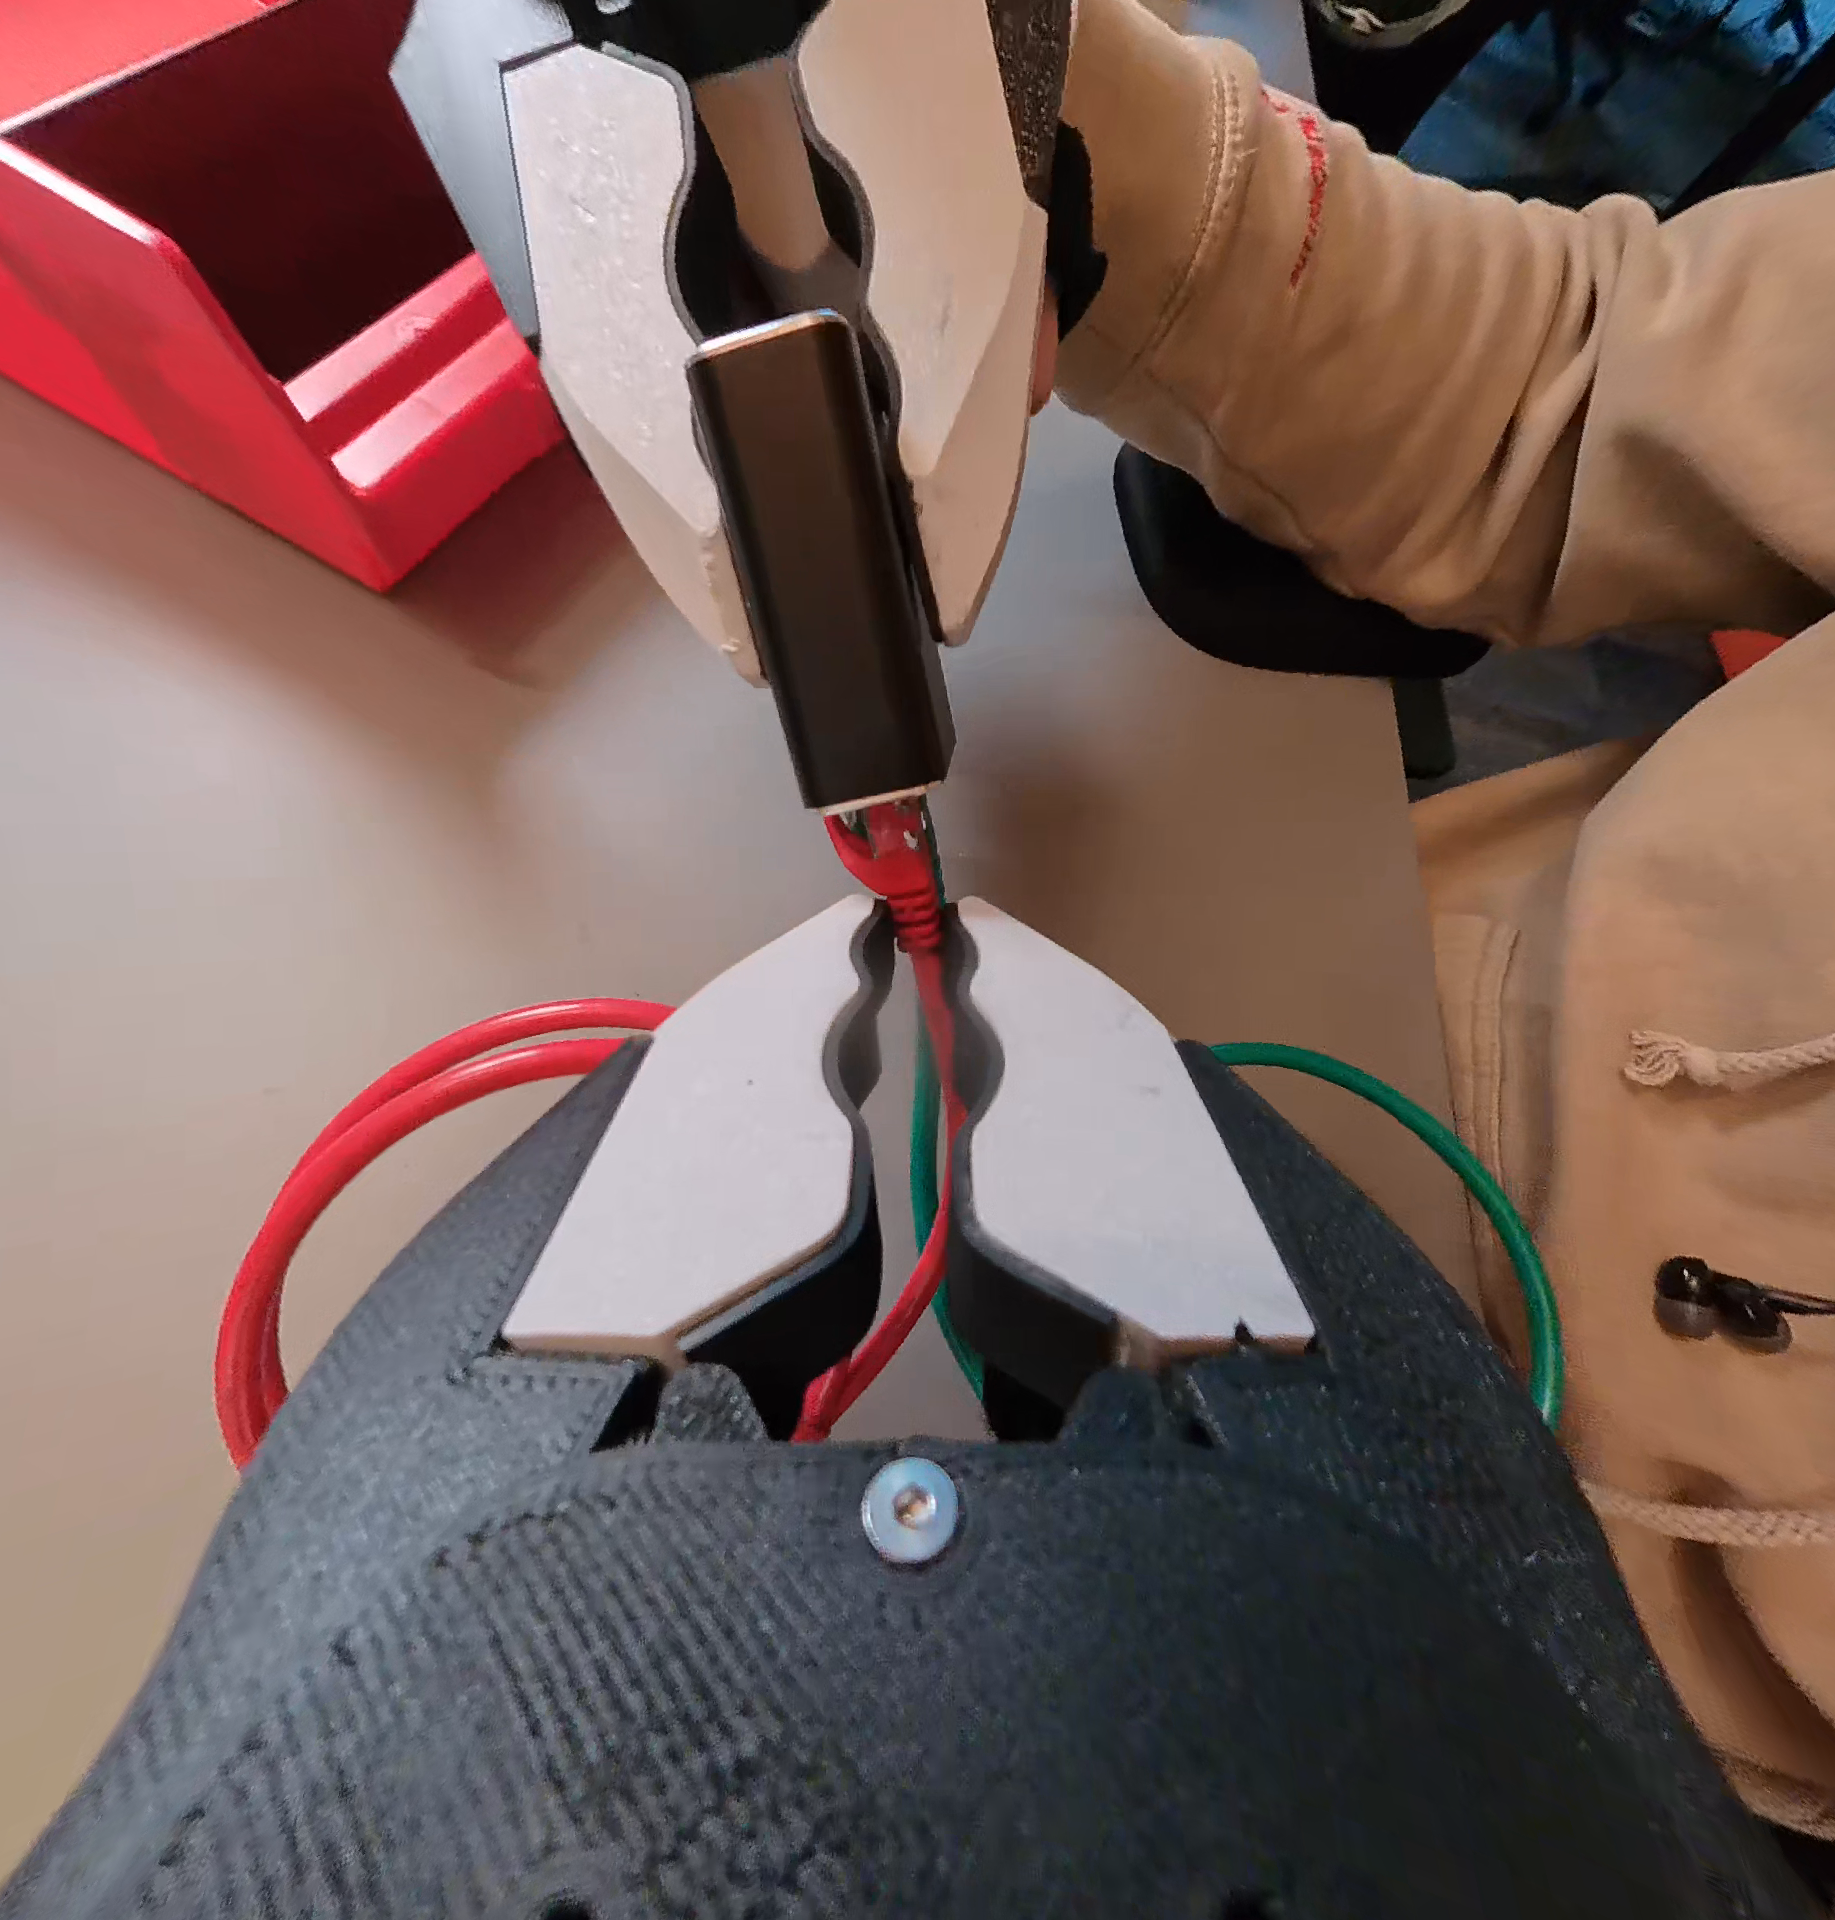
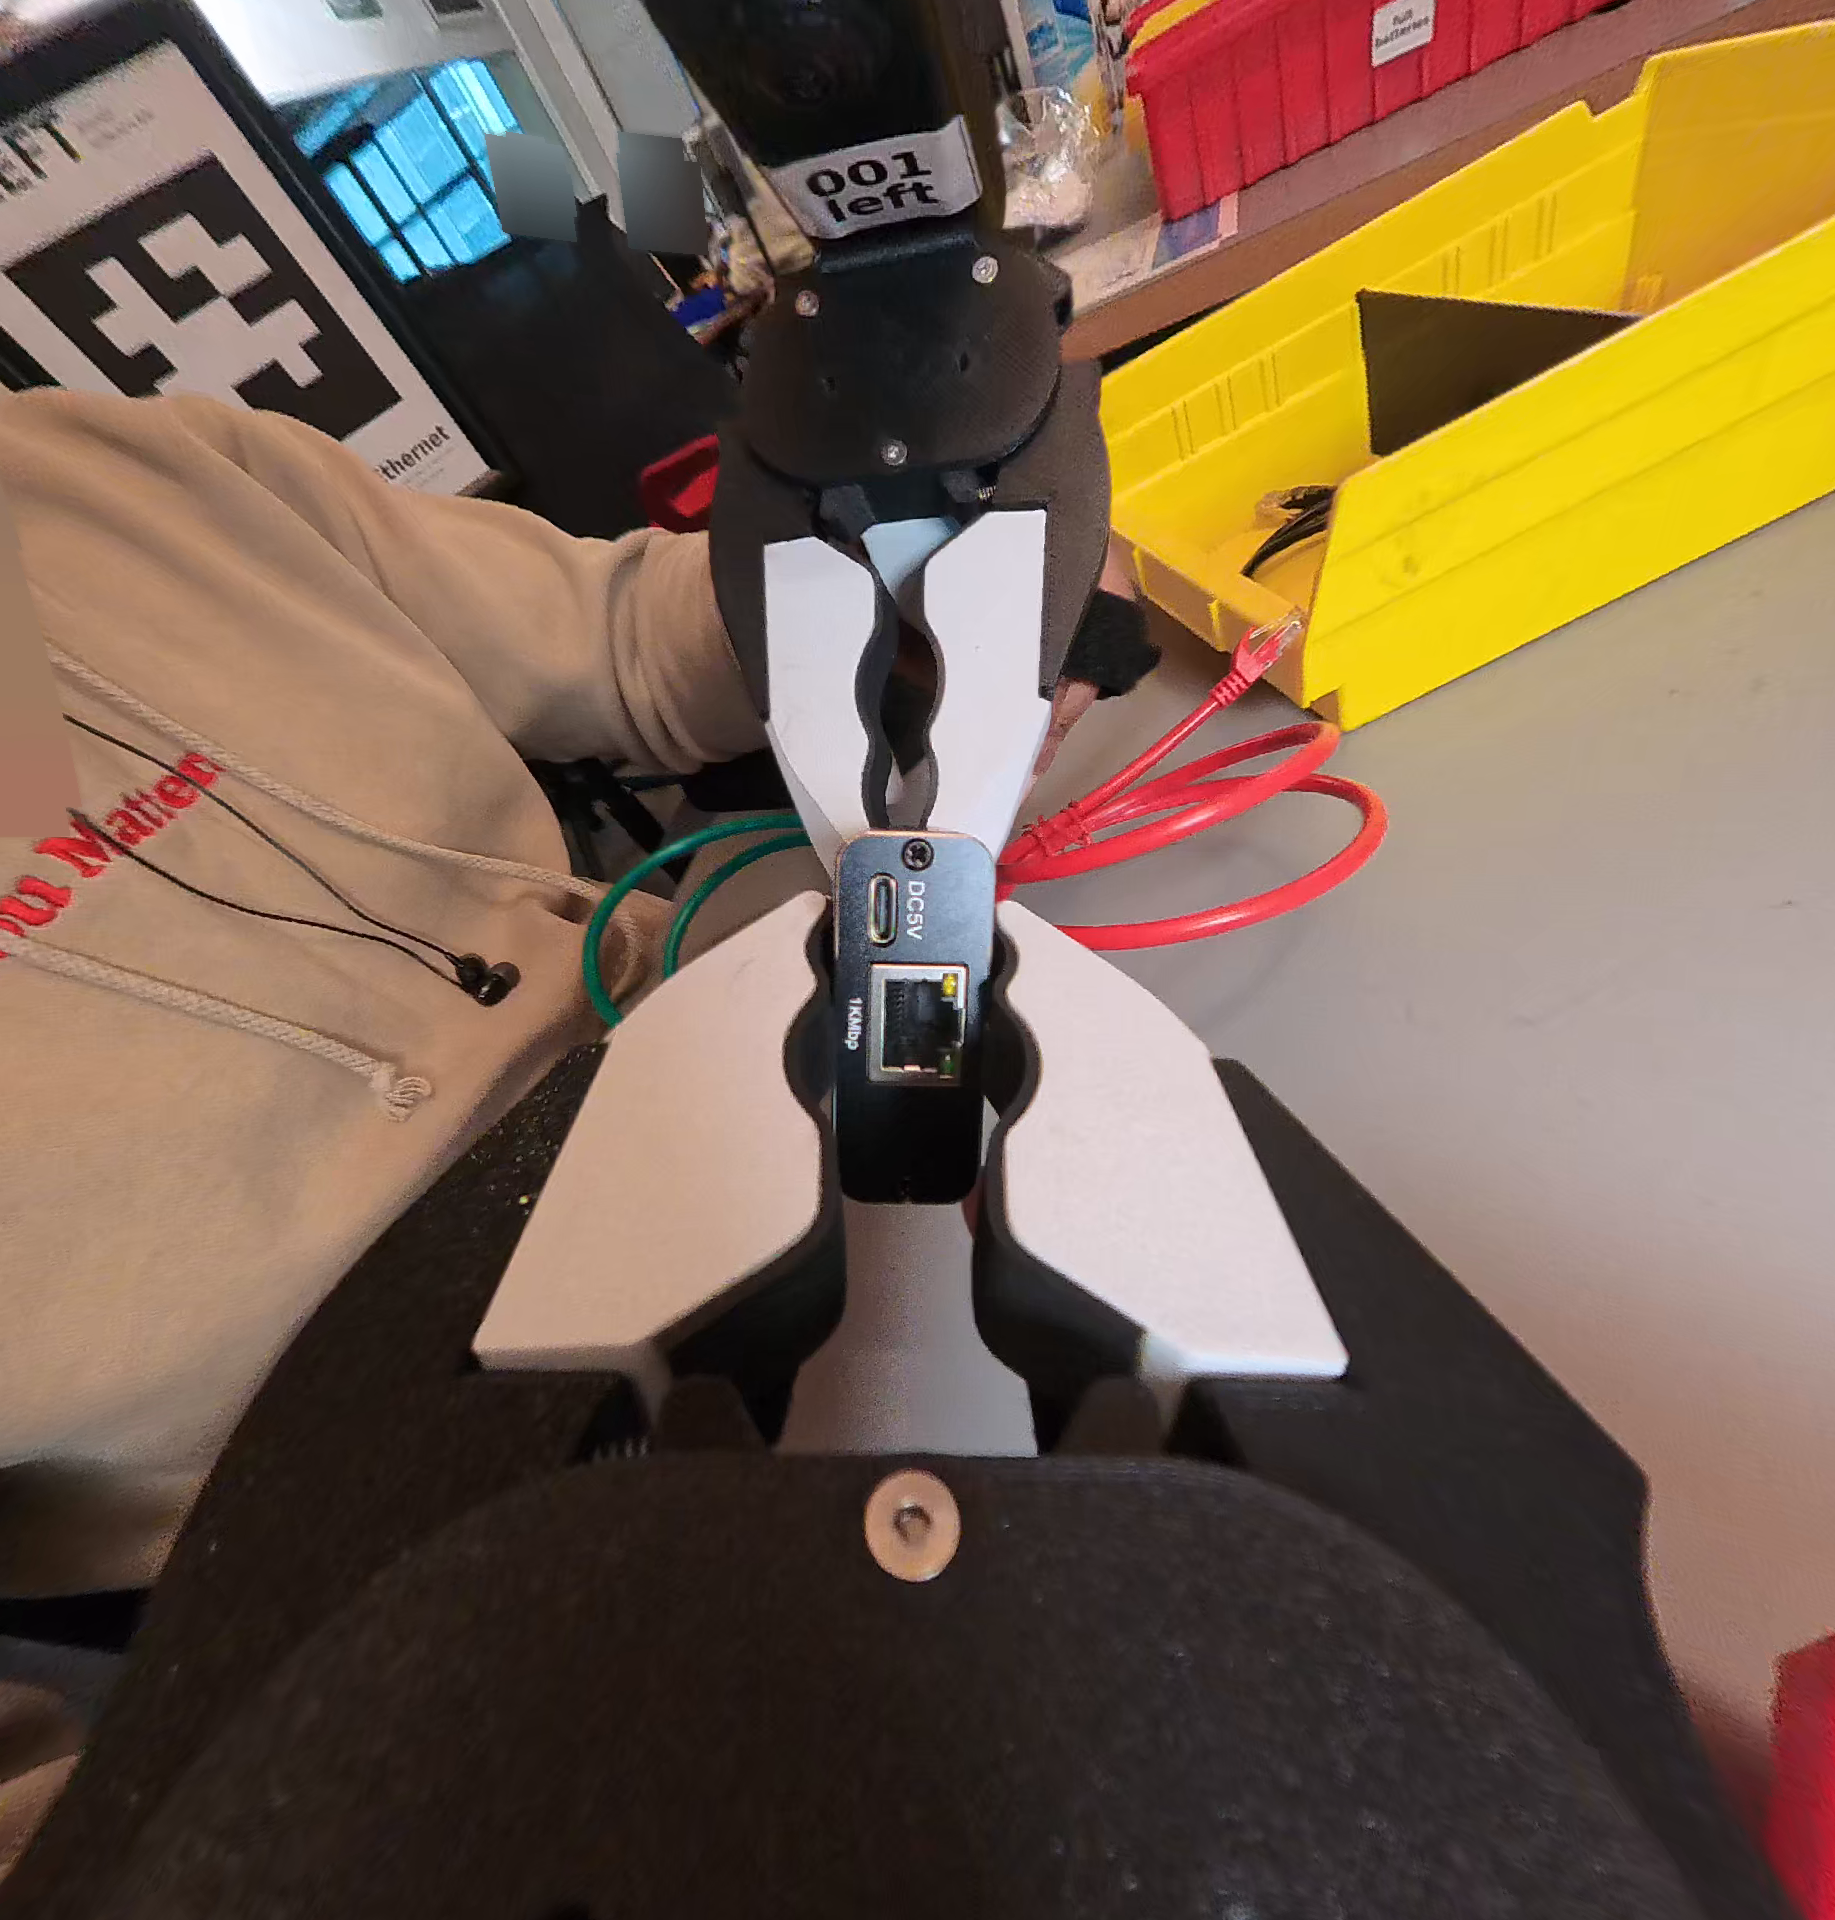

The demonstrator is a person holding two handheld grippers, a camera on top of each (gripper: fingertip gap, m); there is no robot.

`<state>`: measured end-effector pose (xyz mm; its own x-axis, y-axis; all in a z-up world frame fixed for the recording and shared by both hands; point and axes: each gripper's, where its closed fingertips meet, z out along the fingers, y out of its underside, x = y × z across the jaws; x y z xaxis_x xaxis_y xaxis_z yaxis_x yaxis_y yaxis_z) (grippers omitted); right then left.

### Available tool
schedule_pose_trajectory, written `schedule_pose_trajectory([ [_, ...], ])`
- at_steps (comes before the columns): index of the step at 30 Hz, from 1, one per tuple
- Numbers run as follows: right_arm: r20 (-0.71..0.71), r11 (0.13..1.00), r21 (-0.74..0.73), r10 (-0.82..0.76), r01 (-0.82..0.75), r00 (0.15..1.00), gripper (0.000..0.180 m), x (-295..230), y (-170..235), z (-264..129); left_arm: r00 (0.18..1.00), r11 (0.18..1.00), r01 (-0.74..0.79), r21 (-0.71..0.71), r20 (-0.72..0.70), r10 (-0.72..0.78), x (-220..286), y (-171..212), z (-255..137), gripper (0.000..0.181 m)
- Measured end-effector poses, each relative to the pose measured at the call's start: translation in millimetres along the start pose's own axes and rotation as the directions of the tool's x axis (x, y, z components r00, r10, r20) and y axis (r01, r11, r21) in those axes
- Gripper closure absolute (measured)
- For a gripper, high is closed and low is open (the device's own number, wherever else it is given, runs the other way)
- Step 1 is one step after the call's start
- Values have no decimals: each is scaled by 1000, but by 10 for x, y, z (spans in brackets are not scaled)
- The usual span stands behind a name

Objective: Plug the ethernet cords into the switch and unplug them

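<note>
My right gripper (image 2: 913, 914) is shut on the black switch (image 2: 913, 1132) and holds it above the table. In the left wrist view the switch (image 1: 819, 582) points towards me. My left gripper (image 1: 915, 914) is shut on the red ethernet cord (image 1: 918, 930) just behind its plug (image 1: 882, 842). The plug sits at the switch's near end; how deep it sits I cannot tell. A green cord (image 1: 925, 1143) runs between my left fingers towards the same end, its tip hidden. The red cord's coil (image 2: 1235, 831) and free plug (image 2: 1261, 644) lie on the table.
A red bin (image 1: 217, 260) stands at the far left in the left wrist view. A yellow bin (image 2: 1515, 416) stands beyond the red coil. The person's beige sleeve and hoodie (image 1: 1515, 416) fill the table's edge side. The grey table (image 1: 269, 831) is bare under the grippers. The grippers' ends are close to 4 cm from one another.
</note>
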<state>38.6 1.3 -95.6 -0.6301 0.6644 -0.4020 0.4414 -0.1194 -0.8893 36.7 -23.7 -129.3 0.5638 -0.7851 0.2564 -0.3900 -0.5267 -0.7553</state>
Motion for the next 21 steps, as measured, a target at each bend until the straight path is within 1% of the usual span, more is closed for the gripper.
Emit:
schedule_pose_trajectory([
  [2,-52,999,-17,-42,41,998,155,17,-40,6,999,999,-40,7,25,40,-40,3,-31,172],
  [4,-78,994,-53,-96,92,992,156,-32,-68,-4,998,997,-58,55,17,57,-33,-41,-90,171],
  [5,-88,989,-98,-124,115,988,156,-63,-39,-5,999,997,-44,69,6,44,-24,-64,-136,166],
  [6,-105,981,-143,-150,135,983,156,-83,-12,-7,999,996,-42,79,10,41,-26,-84,-187,157],
  [7,-120,973,-175,-175,152,977,156,-106,-2,-5,998,994,-54,96,19,52,-18,-115,-241,151],
  [10,-176,941,-285,-238,182,955,156,-138,17,68,994,984,-111,141,37,107,104,-238,-296,142],
  [13,-172,909,-344,-308,236,936,156,-244,-5,226,979,980,-190,65,93,184,166,-215,-164,142],
  [14,-185,900,-360,-329,247,926,156,-255,-19,253,971,976,-216,38,110,211,170,-196,-133,151],
  [15,-206,889,-376,-354,260,912,156,-248,-34,251,966,972,-234,24,120,229,176,-188,-123,156],
  [16,-234,887,-365,-381,283,894,156,-243,-91,241,960,969,-246,24,145,240,155,-207,-139,157],
  [18,-289,902,-263,-412,342,864,155,-300,-337,182,953,962,-264,69,173,250,137,-286,-221,157],
  [19,-324,910,-190,-413,369,851,150,-339,-499,112,954,958,-264,109,180,242,128,-339,-280,157],
  [21,-393,898,-33,-416,439,820,140,-429,-807,-87,962,938,-242,249,185,199,110,-504,-450,157],
])
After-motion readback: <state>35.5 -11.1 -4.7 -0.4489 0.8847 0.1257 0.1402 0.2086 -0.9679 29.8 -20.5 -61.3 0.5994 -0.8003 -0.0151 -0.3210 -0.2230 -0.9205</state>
